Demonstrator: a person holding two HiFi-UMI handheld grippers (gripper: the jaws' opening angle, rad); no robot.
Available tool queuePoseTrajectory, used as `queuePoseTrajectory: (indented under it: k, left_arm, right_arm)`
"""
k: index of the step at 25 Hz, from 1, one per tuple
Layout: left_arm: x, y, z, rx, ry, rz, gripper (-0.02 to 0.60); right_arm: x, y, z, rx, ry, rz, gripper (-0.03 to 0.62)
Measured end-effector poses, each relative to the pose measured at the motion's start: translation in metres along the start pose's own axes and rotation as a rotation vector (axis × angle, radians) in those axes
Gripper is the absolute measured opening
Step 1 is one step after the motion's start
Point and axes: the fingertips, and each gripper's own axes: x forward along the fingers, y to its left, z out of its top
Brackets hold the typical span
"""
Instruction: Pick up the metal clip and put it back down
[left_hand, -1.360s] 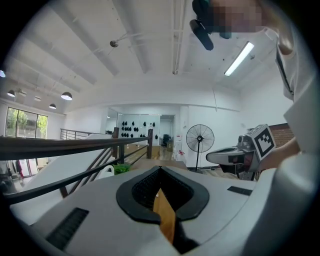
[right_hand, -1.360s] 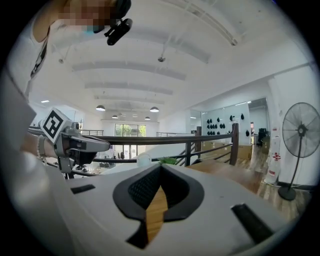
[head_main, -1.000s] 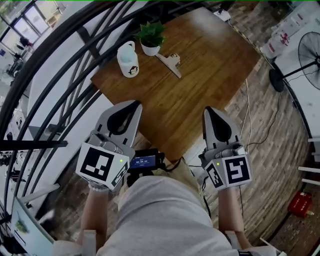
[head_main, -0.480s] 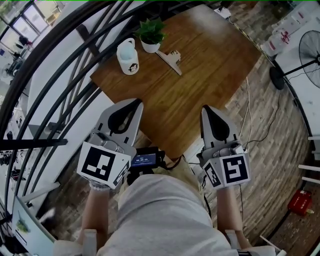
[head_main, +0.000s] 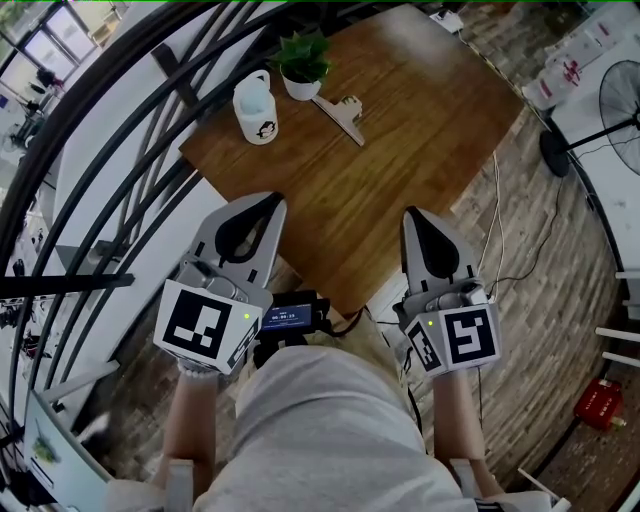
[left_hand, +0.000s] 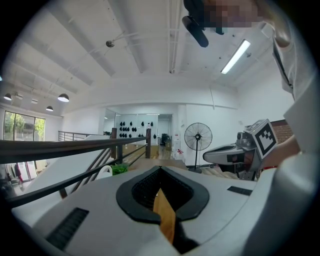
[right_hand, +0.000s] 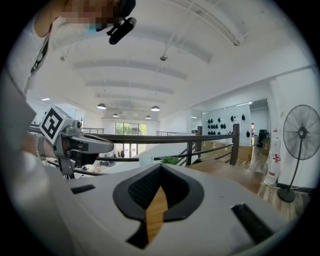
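The metal clip (head_main: 340, 116) lies flat at the far side of the wooden table (head_main: 410, 140), just right of a small potted plant (head_main: 303, 68) and a white mug (head_main: 256, 108). My left gripper (head_main: 272, 200) hovers at the table's near left edge, jaws shut with nothing between them. My right gripper (head_main: 413, 215) is level with it over the near right part of the table, also shut and empty. Both are well short of the clip. In the left gripper view the shut left gripper (left_hand: 160, 167) hides the clip; the shut right gripper (right_hand: 161, 165) hides it in its own view.
A dark metal railing (head_main: 120, 130) curves along the table's left side. A standing fan (head_main: 615, 110) and cables sit on the brick floor to the right, with a red object (head_main: 597, 405) lower right. The person's lap fills the bottom of the head view.
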Motion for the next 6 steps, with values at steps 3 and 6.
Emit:
queuePoseTrajectory:
  k: [3,6]
  left_arm:
    - [0.001,0.0002,-0.001,0.001,0.007,-0.001,0.006]
    - [0.0023,0.0006,-0.0004,0.004,0.008,-0.001,0.006]
  right_arm:
    - [0.0004,-0.0004,0.0002,-0.001,0.001,0.0,0.002]
    - [0.0005,-0.001,0.0005,-0.003,0.001,-0.001,0.002]
